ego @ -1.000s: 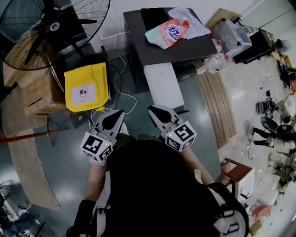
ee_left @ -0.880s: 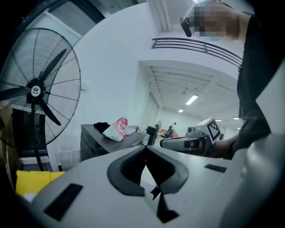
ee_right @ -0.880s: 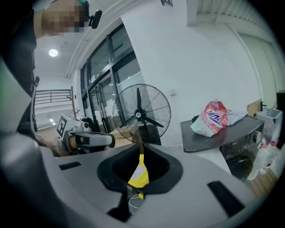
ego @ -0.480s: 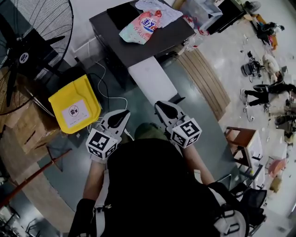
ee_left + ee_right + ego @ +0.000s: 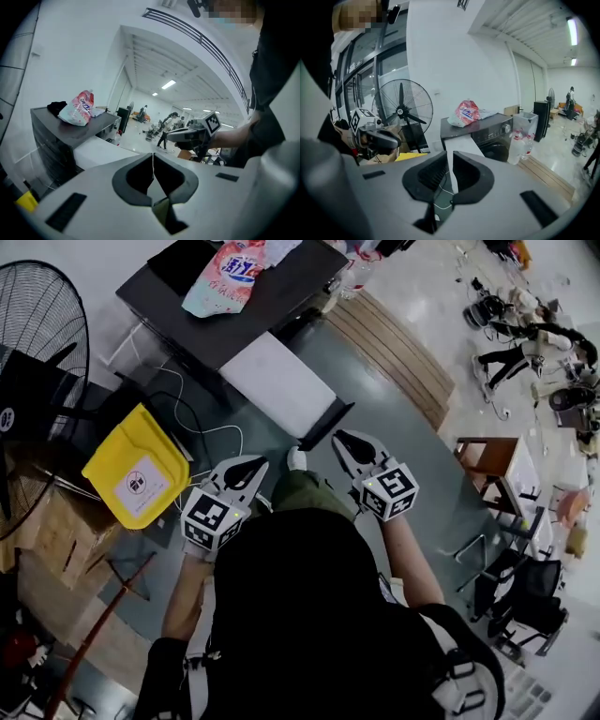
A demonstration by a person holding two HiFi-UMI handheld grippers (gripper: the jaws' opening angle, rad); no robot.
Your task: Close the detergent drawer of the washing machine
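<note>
White detergent drawer (image 5: 281,385): stands out from the front of the washing machine (image 5: 211,334), a long pale slab reaching over the floor toward the person; not closed.
Machine top: dark; a pink-and-white detergent bag (image 5: 225,273) lies near its back edge, with a black cloth (image 5: 183,259) just beside it by a corner.
Left gripper (image 5: 249,465): jaws pressed together with nothing between them; held low in front of the person, short of the drawer's free end and to its left, apart from it.
Right gripper (image 5: 347,439): jaws drawn together to a hairline slit, nothing in it; near the drawer's free end, not touching it, aimed toward the machine.
Yellow bin (image 5: 136,479): on the floor left of the drawer, a white label on its lid.
Fan (image 5: 37,334): stands left of the machine.
White cable (image 5: 211,432): trails over the floor between bin and drawer.
Wooden boards (image 5: 394,348): lie on the floor right of the machine.
</note>
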